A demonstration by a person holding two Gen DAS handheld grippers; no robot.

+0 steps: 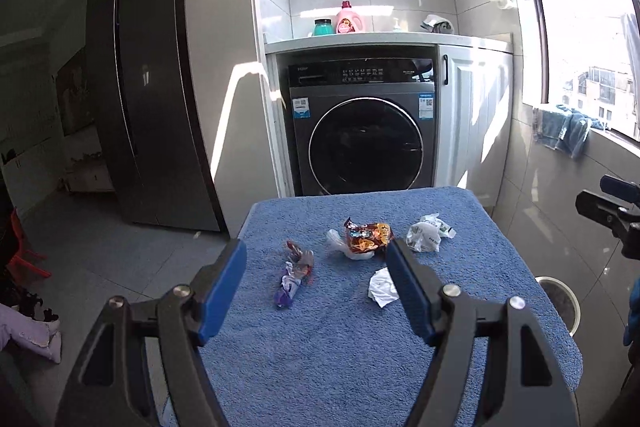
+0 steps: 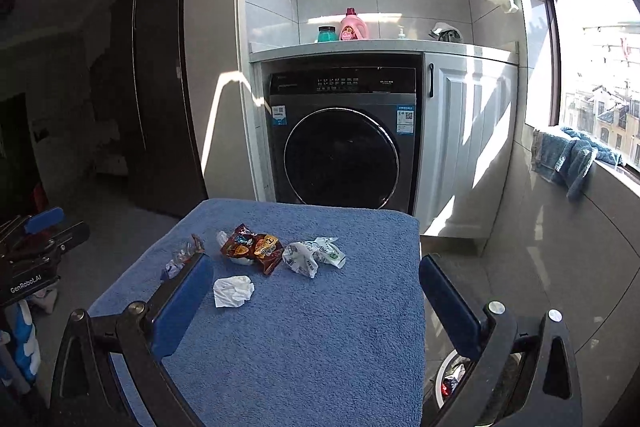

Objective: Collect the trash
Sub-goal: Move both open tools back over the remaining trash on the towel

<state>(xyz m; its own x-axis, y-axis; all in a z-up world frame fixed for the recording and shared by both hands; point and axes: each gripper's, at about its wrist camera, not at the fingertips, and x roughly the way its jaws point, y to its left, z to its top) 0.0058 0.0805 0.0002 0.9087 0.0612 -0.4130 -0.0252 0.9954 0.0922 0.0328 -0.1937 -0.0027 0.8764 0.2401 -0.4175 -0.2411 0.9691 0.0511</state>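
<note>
A table under a blue towel (image 1: 352,367) (image 2: 304,355) carries several pieces of trash. A brown snack wrapper (image 1: 368,235) (image 2: 252,246) lies in the middle on a bit of white plastic. To its left is a purple and clear candy wrapper (image 1: 294,277) (image 2: 182,255), to its right a crumpled white and green bag (image 1: 428,233) (image 2: 314,255). Nearer me lies a white tissue (image 1: 380,287) (image 2: 233,291). My left gripper (image 1: 315,251) is open and empty above the near half of the towel. My right gripper (image 2: 316,263) is open wide and empty.
A round white bin (image 1: 560,303) (image 2: 452,375) stands on the floor right of the table with scraps inside. Behind the table are a washing machine (image 1: 362,131), a white cabinet (image 1: 476,115) and a dark fridge (image 1: 152,87). A blue cloth (image 2: 572,155) hangs off the window sill.
</note>
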